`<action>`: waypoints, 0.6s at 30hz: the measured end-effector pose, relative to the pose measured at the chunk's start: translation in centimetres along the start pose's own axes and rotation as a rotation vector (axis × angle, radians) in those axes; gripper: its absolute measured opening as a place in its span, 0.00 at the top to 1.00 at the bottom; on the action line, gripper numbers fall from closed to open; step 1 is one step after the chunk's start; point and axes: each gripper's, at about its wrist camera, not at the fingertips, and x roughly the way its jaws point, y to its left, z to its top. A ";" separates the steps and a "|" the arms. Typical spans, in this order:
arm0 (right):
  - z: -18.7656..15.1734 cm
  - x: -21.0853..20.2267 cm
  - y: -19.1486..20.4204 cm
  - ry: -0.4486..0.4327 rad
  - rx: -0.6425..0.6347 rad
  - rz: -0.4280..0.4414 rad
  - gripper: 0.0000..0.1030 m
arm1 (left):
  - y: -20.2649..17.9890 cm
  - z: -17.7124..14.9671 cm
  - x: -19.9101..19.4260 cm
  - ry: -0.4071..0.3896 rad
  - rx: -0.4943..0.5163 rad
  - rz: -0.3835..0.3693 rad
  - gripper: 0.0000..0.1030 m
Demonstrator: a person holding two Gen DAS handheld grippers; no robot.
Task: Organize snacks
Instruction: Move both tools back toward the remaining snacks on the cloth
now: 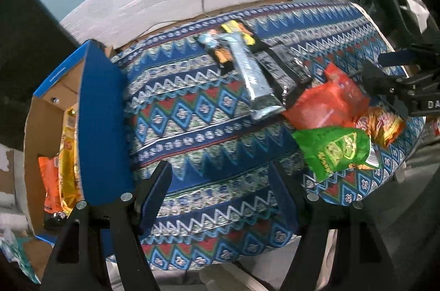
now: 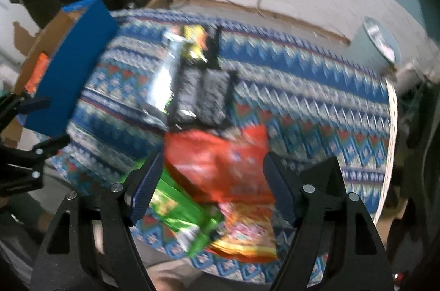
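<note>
On the patterned tablecloth (image 1: 198,109) sits the loose pile of snacks I am working with, and my left gripper (image 1: 220,189) hangs over bare cloth with its jaws spread and nothing between them. From that wrist view the green packet (image 1: 335,150) lies to the right of the jaws, apart from them, with the red packet (image 1: 327,103) just behind it and a silver bar (image 1: 253,73) and a dark bar (image 1: 280,65) farther back. At the left edge stands the blue cardboard box (image 1: 101,120), open, with an orange packet (image 1: 51,186) and a yellow packet (image 1: 68,153) already inside it.

My right gripper (image 2: 211,181) is also spread wide, and no pad presses on anything. Its view is smeared by motion, so I read it with some caution: the red packet (image 2: 220,164) appears to lie directly between the two fingers, below them, with the green packet (image 2: 178,211) under the left finger and an orange-and-pink wrapper (image 2: 247,238) nearest the camera. Whether the pads touch the red packet I cannot tell. The box (image 2: 68,76) shows at the far left, well apart from this gripper, and the left gripper's frame (image 2: 24,153) pokes into that edge.
</note>
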 end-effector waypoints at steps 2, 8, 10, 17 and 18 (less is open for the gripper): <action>-1.0 0.9 -1.2 0.032 0.030 -0.007 0.27 | -1.0 0.0 0.2 0.000 0.022 0.005 0.29; -3.8 3.7 -3.1 0.138 0.093 -0.022 0.27 | -2.6 -0.3 1.2 0.023 0.039 -0.003 0.28; -4.8 4.5 -3.5 0.169 0.110 -0.026 0.27 | -2.9 -0.4 1.5 0.037 0.036 -0.017 0.28; -6.9 5.7 -4.5 0.235 0.156 -0.019 0.27 | -3.2 -0.2 1.9 0.036 0.036 -0.007 0.28; -7.0 6.0 -4.7 0.244 0.170 -0.009 0.27 | -3.1 -0.2 1.9 0.038 0.034 -0.005 0.28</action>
